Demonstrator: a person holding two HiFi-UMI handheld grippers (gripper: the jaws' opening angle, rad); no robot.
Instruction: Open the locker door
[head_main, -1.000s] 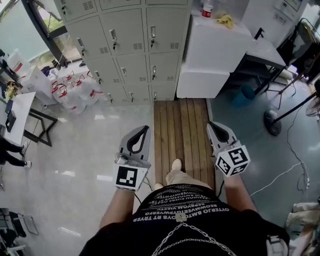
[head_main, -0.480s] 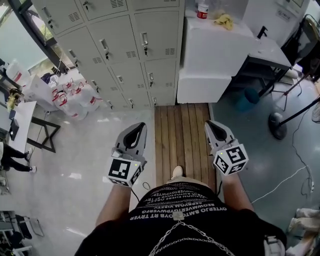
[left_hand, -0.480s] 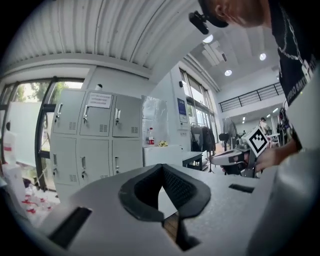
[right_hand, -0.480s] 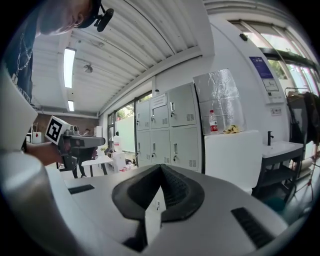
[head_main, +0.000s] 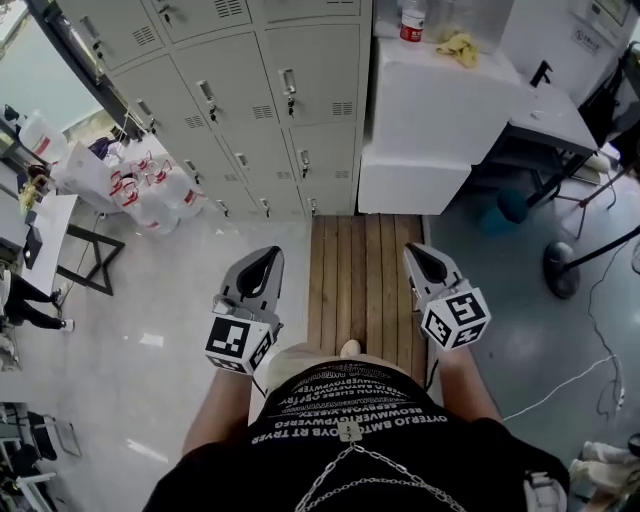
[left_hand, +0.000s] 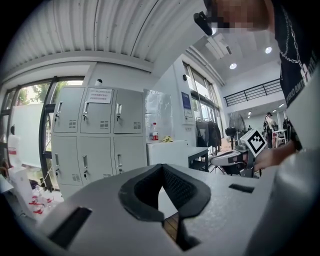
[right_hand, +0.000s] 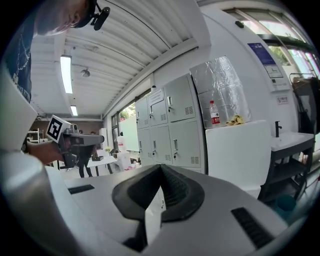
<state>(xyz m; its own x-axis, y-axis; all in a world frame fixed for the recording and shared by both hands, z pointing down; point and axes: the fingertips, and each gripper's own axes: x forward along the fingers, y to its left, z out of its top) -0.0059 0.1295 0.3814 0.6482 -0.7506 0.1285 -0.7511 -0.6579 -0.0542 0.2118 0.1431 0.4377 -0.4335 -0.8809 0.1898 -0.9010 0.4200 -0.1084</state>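
Ahead, beyond the slatted wooden walkway (head_main: 365, 270), the grey metal lockers (head_main: 290, 90) with flat rectangular vented doors are seen closed at the far side, while the left gripper (head_main: 262, 255) and right gripper (head_main: 415, 250), 2 smooth grey tongs, are held near, jaws together on nothing.

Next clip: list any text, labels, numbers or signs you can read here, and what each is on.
Nothing reads clearly.
Shirt print: upside-down white lettering, too blurred to quote.
Paper notice on the locker door: too small.
Blue poster: too small.
Bottle label: too small.
Left marker cube and right marker cube: square patterns, no words.
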